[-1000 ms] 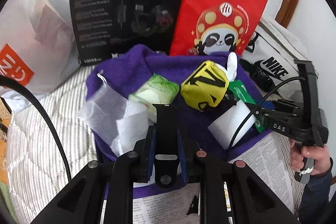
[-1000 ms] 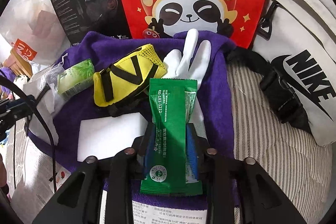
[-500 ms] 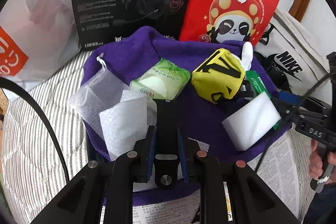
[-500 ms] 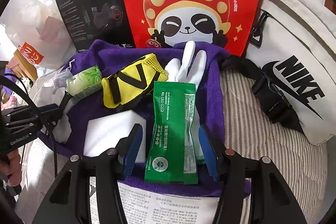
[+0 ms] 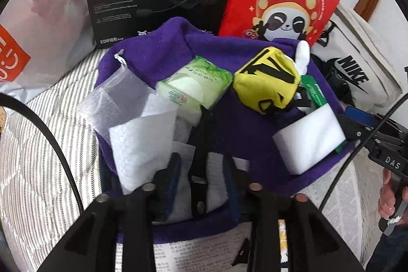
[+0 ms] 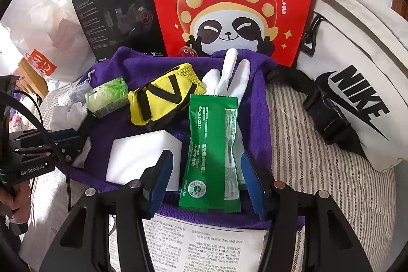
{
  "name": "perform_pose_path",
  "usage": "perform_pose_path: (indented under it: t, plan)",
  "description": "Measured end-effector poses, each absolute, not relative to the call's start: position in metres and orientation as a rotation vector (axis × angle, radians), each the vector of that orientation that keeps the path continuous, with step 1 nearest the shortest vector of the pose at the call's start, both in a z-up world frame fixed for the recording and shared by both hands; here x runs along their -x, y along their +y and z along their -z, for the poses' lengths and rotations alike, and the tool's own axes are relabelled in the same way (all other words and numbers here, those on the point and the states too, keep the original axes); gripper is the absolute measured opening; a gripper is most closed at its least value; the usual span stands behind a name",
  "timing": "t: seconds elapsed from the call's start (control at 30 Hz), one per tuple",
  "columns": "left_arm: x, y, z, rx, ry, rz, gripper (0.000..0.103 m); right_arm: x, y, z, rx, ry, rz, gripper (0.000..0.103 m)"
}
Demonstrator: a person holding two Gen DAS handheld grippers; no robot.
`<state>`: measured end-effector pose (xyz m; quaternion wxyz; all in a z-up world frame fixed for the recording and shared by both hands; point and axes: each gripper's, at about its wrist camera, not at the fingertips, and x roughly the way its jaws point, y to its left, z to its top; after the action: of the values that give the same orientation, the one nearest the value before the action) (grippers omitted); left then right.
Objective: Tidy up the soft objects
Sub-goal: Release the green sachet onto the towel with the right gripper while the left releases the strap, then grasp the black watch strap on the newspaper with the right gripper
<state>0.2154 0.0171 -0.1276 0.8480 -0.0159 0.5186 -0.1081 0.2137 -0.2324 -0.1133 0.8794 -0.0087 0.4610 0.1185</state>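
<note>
The right claw stands wide, its blue fingers either side of the green sachet, which lies flat and free on the purple towel, while the left claw is parted too, with white tissue under it and nothing gripped. Outward from them the white sponge, yellow pouch, green tissue pack, mesh bag and white glove sit together on the towel, itself spread on the striped bed. By my reckoning this is a release-and-arrange step nearly done, and the next move calls for backing both claws off without dragging the towel.
</note>
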Motion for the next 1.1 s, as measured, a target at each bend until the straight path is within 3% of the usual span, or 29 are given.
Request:
perform_pose_path:
  t: [0.1, 0.3, 0.6, 1.1]
  plan:
    - [-0.212, 0.017, 0.125, 0.041, 1.090, 0.251, 0.051, -0.210, -0.232, 0.111, 0.024, 0.956, -0.249, 0.055]
    - [-0.207, 0.015, 0.118, 0.053, 1.081, 0.270, 0.065, -0.204, -0.231, 0.104, 0.033, 0.945, -0.248, 0.055]
    - [-0.193, 0.023, 0.102, 0.066, 1.065, 0.277, 0.070, -0.188, -0.229, 0.092, 0.047, 0.918, -0.248, 0.058]
    - [-0.131, 0.059, 0.075, 0.054, 1.019, 0.238, 0.071, -0.130, -0.205, 0.078, 0.074, 0.900, -0.286, 0.061]
